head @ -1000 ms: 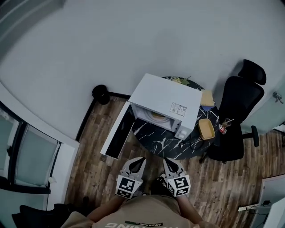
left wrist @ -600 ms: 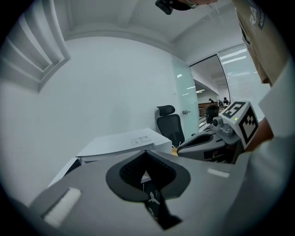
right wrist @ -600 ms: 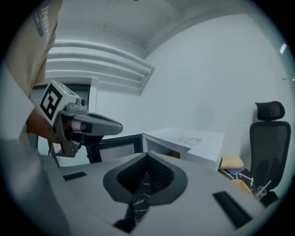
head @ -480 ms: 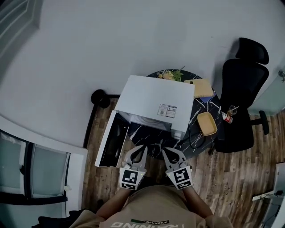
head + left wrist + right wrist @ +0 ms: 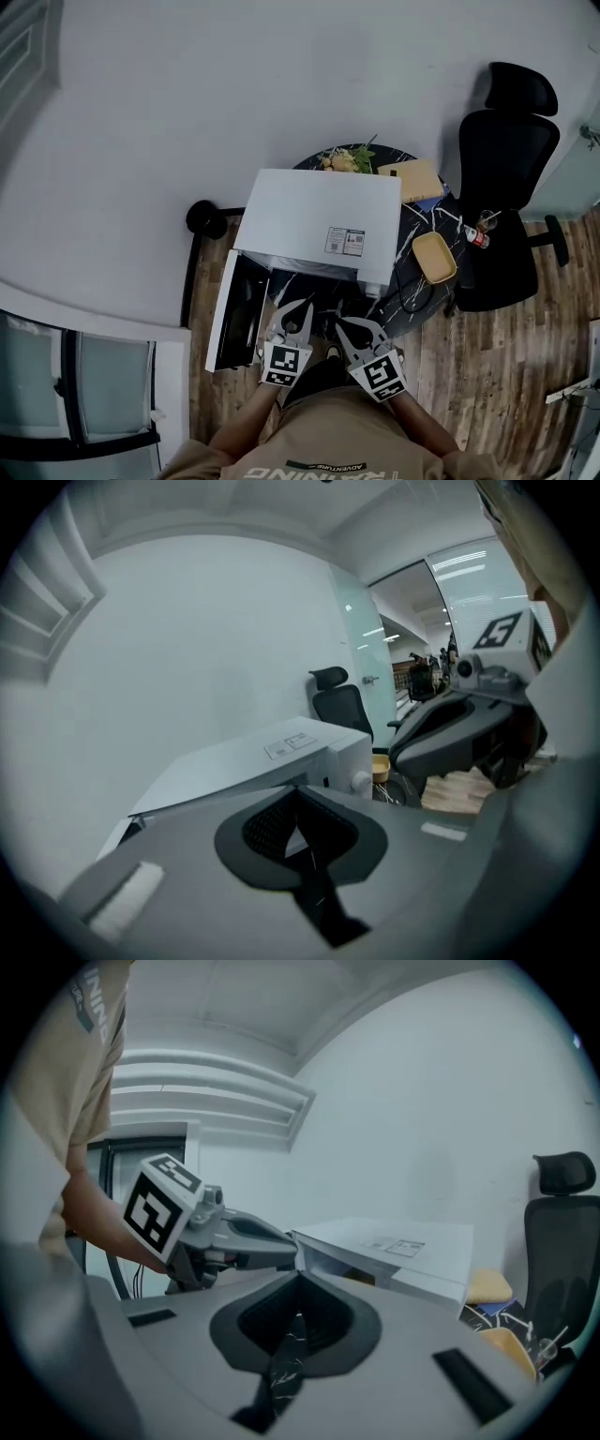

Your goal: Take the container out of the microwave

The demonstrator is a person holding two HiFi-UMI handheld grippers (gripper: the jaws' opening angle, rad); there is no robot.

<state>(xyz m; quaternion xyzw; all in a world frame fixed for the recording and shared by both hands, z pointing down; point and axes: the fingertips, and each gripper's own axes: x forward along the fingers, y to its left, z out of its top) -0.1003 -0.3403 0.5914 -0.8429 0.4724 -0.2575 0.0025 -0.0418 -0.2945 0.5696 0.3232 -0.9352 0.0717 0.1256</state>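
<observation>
A white microwave [image 5: 319,223] stands on a round black marble table [image 5: 417,305], its door [image 5: 234,314] swung open to the left. From above, its top hides the cavity. In the right gripper view a yellowish thing [image 5: 361,1278] shows just inside the microwave [image 5: 403,1246]; I cannot tell what it is. My left gripper [image 5: 300,307] and right gripper [image 5: 339,323] are side by side just in front of the opening, both shut and empty. The left gripper view shows the microwave [image 5: 272,761] beyond the shut left gripper [image 5: 298,791].
A yellow container [image 5: 436,258] and a small bottle [image 5: 472,237] sit on the table right of the microwave. A flat yellow item [image 5: 415,180] and greenery [image 5: 347,161] lie behind it. A black office chair [image 5: 511,141] stands at the right, a black round object [image 5: 201,217] on the wooden floor by the wall.
The person has stepped closer to the microwave. Both grippers have moved up to its open front, and the cavity, visible a second ago, is now hidden under the top.
</observation>
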